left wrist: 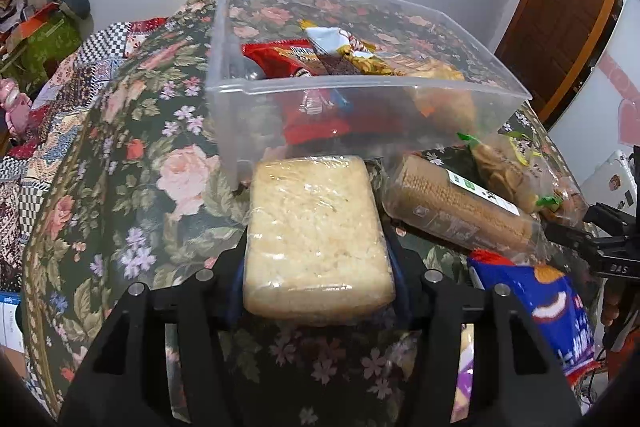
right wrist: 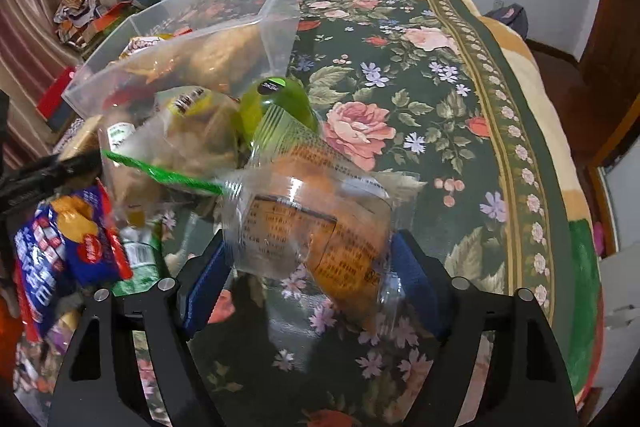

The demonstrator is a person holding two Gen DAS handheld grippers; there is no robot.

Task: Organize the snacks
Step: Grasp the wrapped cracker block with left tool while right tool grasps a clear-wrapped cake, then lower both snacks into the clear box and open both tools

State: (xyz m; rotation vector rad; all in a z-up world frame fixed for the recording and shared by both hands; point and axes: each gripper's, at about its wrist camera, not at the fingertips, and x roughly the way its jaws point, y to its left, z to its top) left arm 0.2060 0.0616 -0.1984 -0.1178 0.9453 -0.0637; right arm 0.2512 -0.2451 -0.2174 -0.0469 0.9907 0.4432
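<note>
Left gripper [left wrist: 318,259]: jaws clamp 1 rice cake pack [left wrist: 316,235], just before the bin.
Right gripper [right wrist: 308,259]: jaws clamp 1 clear orange snack pack [right wrist: 320,227].
Bin: 1 clear bin [left wrist: 360,95], several snacks inside.
Room: bare floral cloth [right wrist: 420,87] right of the bin.

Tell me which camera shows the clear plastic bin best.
The left wrist view: the clear plastic bin sits centered, its whole rim and the snacks inside visible. The right wrist view catches the bin only obliquely at left, partly behind packets.

Both wrist views look closely along their tongs, sharing the clear bin [left wrist: 360,83].
</note>
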